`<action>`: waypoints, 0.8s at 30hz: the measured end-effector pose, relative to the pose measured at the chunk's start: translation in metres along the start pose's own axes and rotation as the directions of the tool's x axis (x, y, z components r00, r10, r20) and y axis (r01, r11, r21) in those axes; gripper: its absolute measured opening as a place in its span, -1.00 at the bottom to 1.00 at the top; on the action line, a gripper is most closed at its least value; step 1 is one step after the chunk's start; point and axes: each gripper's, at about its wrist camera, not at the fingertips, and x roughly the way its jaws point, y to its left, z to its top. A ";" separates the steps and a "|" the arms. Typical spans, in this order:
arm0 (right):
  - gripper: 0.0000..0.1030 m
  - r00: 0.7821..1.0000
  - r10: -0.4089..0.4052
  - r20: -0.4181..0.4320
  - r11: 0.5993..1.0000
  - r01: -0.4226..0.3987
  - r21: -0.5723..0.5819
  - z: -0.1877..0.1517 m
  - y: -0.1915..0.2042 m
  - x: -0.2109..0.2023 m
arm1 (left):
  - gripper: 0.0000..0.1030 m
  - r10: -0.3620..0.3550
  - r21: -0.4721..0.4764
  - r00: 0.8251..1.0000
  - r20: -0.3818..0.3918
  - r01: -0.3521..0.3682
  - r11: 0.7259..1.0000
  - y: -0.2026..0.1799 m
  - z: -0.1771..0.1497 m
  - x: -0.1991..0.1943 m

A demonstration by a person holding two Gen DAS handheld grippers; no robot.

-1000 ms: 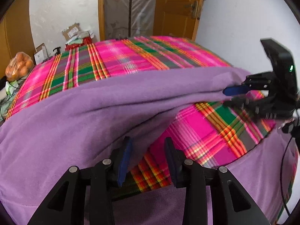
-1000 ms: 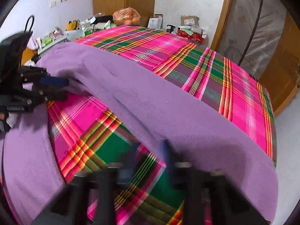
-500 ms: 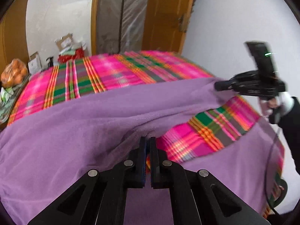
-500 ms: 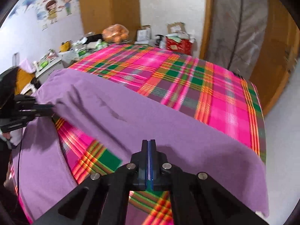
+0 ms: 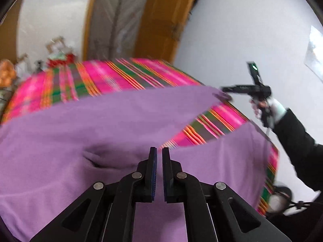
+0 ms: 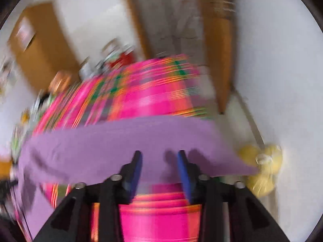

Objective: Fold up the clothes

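The purple cloth (image 5: 105, 121) lies across the plaid bed (image 5: 121, 76), one edge doubled back. The left tongs (image 5: 157, 155) stand slightly parted, holding nothing; the right tongs (image 6: 159, 157) are spread wide. To fold well, keep both corners level and the edge taut.

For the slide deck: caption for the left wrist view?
Left gripper nearly closed over purple cloth on a plaid bedspread; right gripper at the cloth's far corner.

Left gripper (image 5: 157, 153) jaws nearly closed, right gripper (image 6: 159, 155) jaws spread apart
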 end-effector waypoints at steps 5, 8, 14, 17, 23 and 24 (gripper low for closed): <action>-0.02 1.000 -0.011 -0.007 0.976 0.012 0.218 0.009 -0.069 0.009 | -0.77 0.069 -0.134 0.998 0.012 -0.067 0.989 0.026 0.002 0.010; -0.02 0.999 0.029 -0.039 0.939 -0.014 0.344 0.008 -0.098 0.022 | -0.77 0.063 -0.194 0.998 0.015 -0.059 0.979 0.034 0.002 0.018; 0.24 0.983 0.173 -0.058 0.869 -0.124 0.479 0.005 -0.125 0.049 | -0.72 0.055 -0.220 0.998 0.004 -0.053 0.974 0.036 0.001 0.029; 0.24 0.977 0.205 -0.055 0.819 -0.141 0.557 -0.009 -0.144 0.055 | -0.72 0.045 -0.231 0.999 0.001 -0.044 0.972 0.038 -0.002 0.038; 0.26 0.943 0.333 -0.003 0.674 -0.236 0.700 -0.050 -0.159 0.036 | -0.72 0.041 -0.243 0.999 -0.018 -0.044 0.969 0.042 -0.006 0.049; 0.28 0.939 0.345 0.011 0.657 -0.250 0.711 -0.053 -0.157 0.033 | -0.72 0.041 -0.241 0.999 -0.017 -0.044 0.969 0.042 -0.006 0.049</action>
